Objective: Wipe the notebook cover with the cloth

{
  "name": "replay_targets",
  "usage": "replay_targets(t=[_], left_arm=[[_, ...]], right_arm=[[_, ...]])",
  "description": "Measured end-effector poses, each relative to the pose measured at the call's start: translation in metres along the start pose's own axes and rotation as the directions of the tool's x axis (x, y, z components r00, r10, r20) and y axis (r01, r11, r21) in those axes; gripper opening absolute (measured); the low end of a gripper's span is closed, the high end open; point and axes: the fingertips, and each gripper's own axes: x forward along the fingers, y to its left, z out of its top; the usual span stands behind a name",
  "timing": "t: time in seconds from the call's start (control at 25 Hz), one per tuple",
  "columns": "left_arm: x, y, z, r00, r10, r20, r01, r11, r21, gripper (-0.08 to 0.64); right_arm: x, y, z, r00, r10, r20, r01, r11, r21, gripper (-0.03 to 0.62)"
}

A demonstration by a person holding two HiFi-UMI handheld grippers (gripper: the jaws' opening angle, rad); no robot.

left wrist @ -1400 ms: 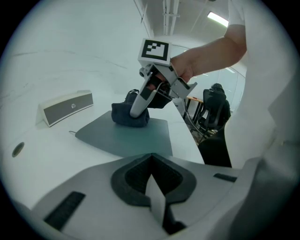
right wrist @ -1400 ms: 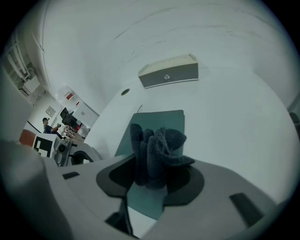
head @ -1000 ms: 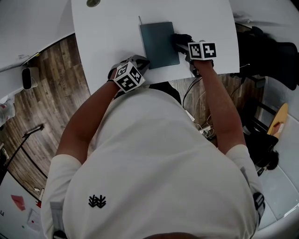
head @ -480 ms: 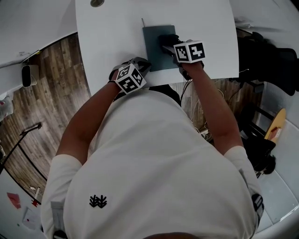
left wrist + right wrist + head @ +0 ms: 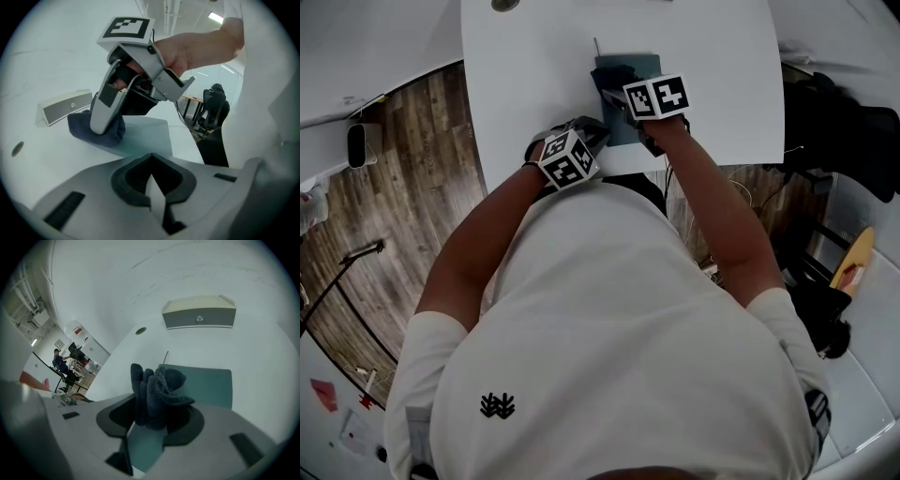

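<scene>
Two claws were in my hands above the white table point(image 5: 525, 66). My right claw point(image 5: 152, 420) had its jaws closed tight on the dark blue cloth point(image 5: 157, 387). The cloth was bunched in folds between them and pressed down on the teal notebook point(image 5: 208, 383). The notebook lay flat and shut on the table, near the edge closest to me. The cloth sat on the left part of its cover, towards the far corner. A thin stick-like thing point(image 5: 165, 357) poked out past that far left corner; I could not tell what it was.

My left claw point(image 5: 151, 183) had its jaws brought together, with nothing that I could see between them. It lay low at the table's near edge, just beside the notebook's near left corner. Whether it touched the cover I could not tell.

Beyond the notebook, well apart from it, a pale box with a grey front point(image 5: 199, 315) stood at the far side of the table. A small round disc point(image 5: 140, 330) lay on the table to its left. Below the table's edge ran a wooden floor point(image 5: 412, 159).
</scene>
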Motion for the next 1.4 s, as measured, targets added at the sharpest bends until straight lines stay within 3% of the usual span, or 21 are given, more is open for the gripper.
replay_targets(t=[0.88, 1.16, 1.4], left_arm=[[-0.001, -0.002, 0.001, 1.000, -0.016, -0.006, 0.016, 1.000, -0.014, 0.006], [0.000, -0.002, -0.001, 1.000, -0.021, -0.009, 0.021, 1.000, -0.020, 0.006], [0.001, -0.001, -0.001, 0.999, -0.029, -0.016, 0.028, 0.999, -0.029, 0.006]], right_arm=[[-0.060, -0.107, -0.028, 0.989, -0.148, 0.005, 0.147, 0.985, 0.088, 0.158], [-0.061, -0.106, -0.026, 0.983, -0.184, -0.016, 0.185, 0.981, 0.063, 0.158], [-0.046, -0.066, 0.000, 0.995, -0.104, 0.008, 0.104, 0.994, 0.021, 0.158]])
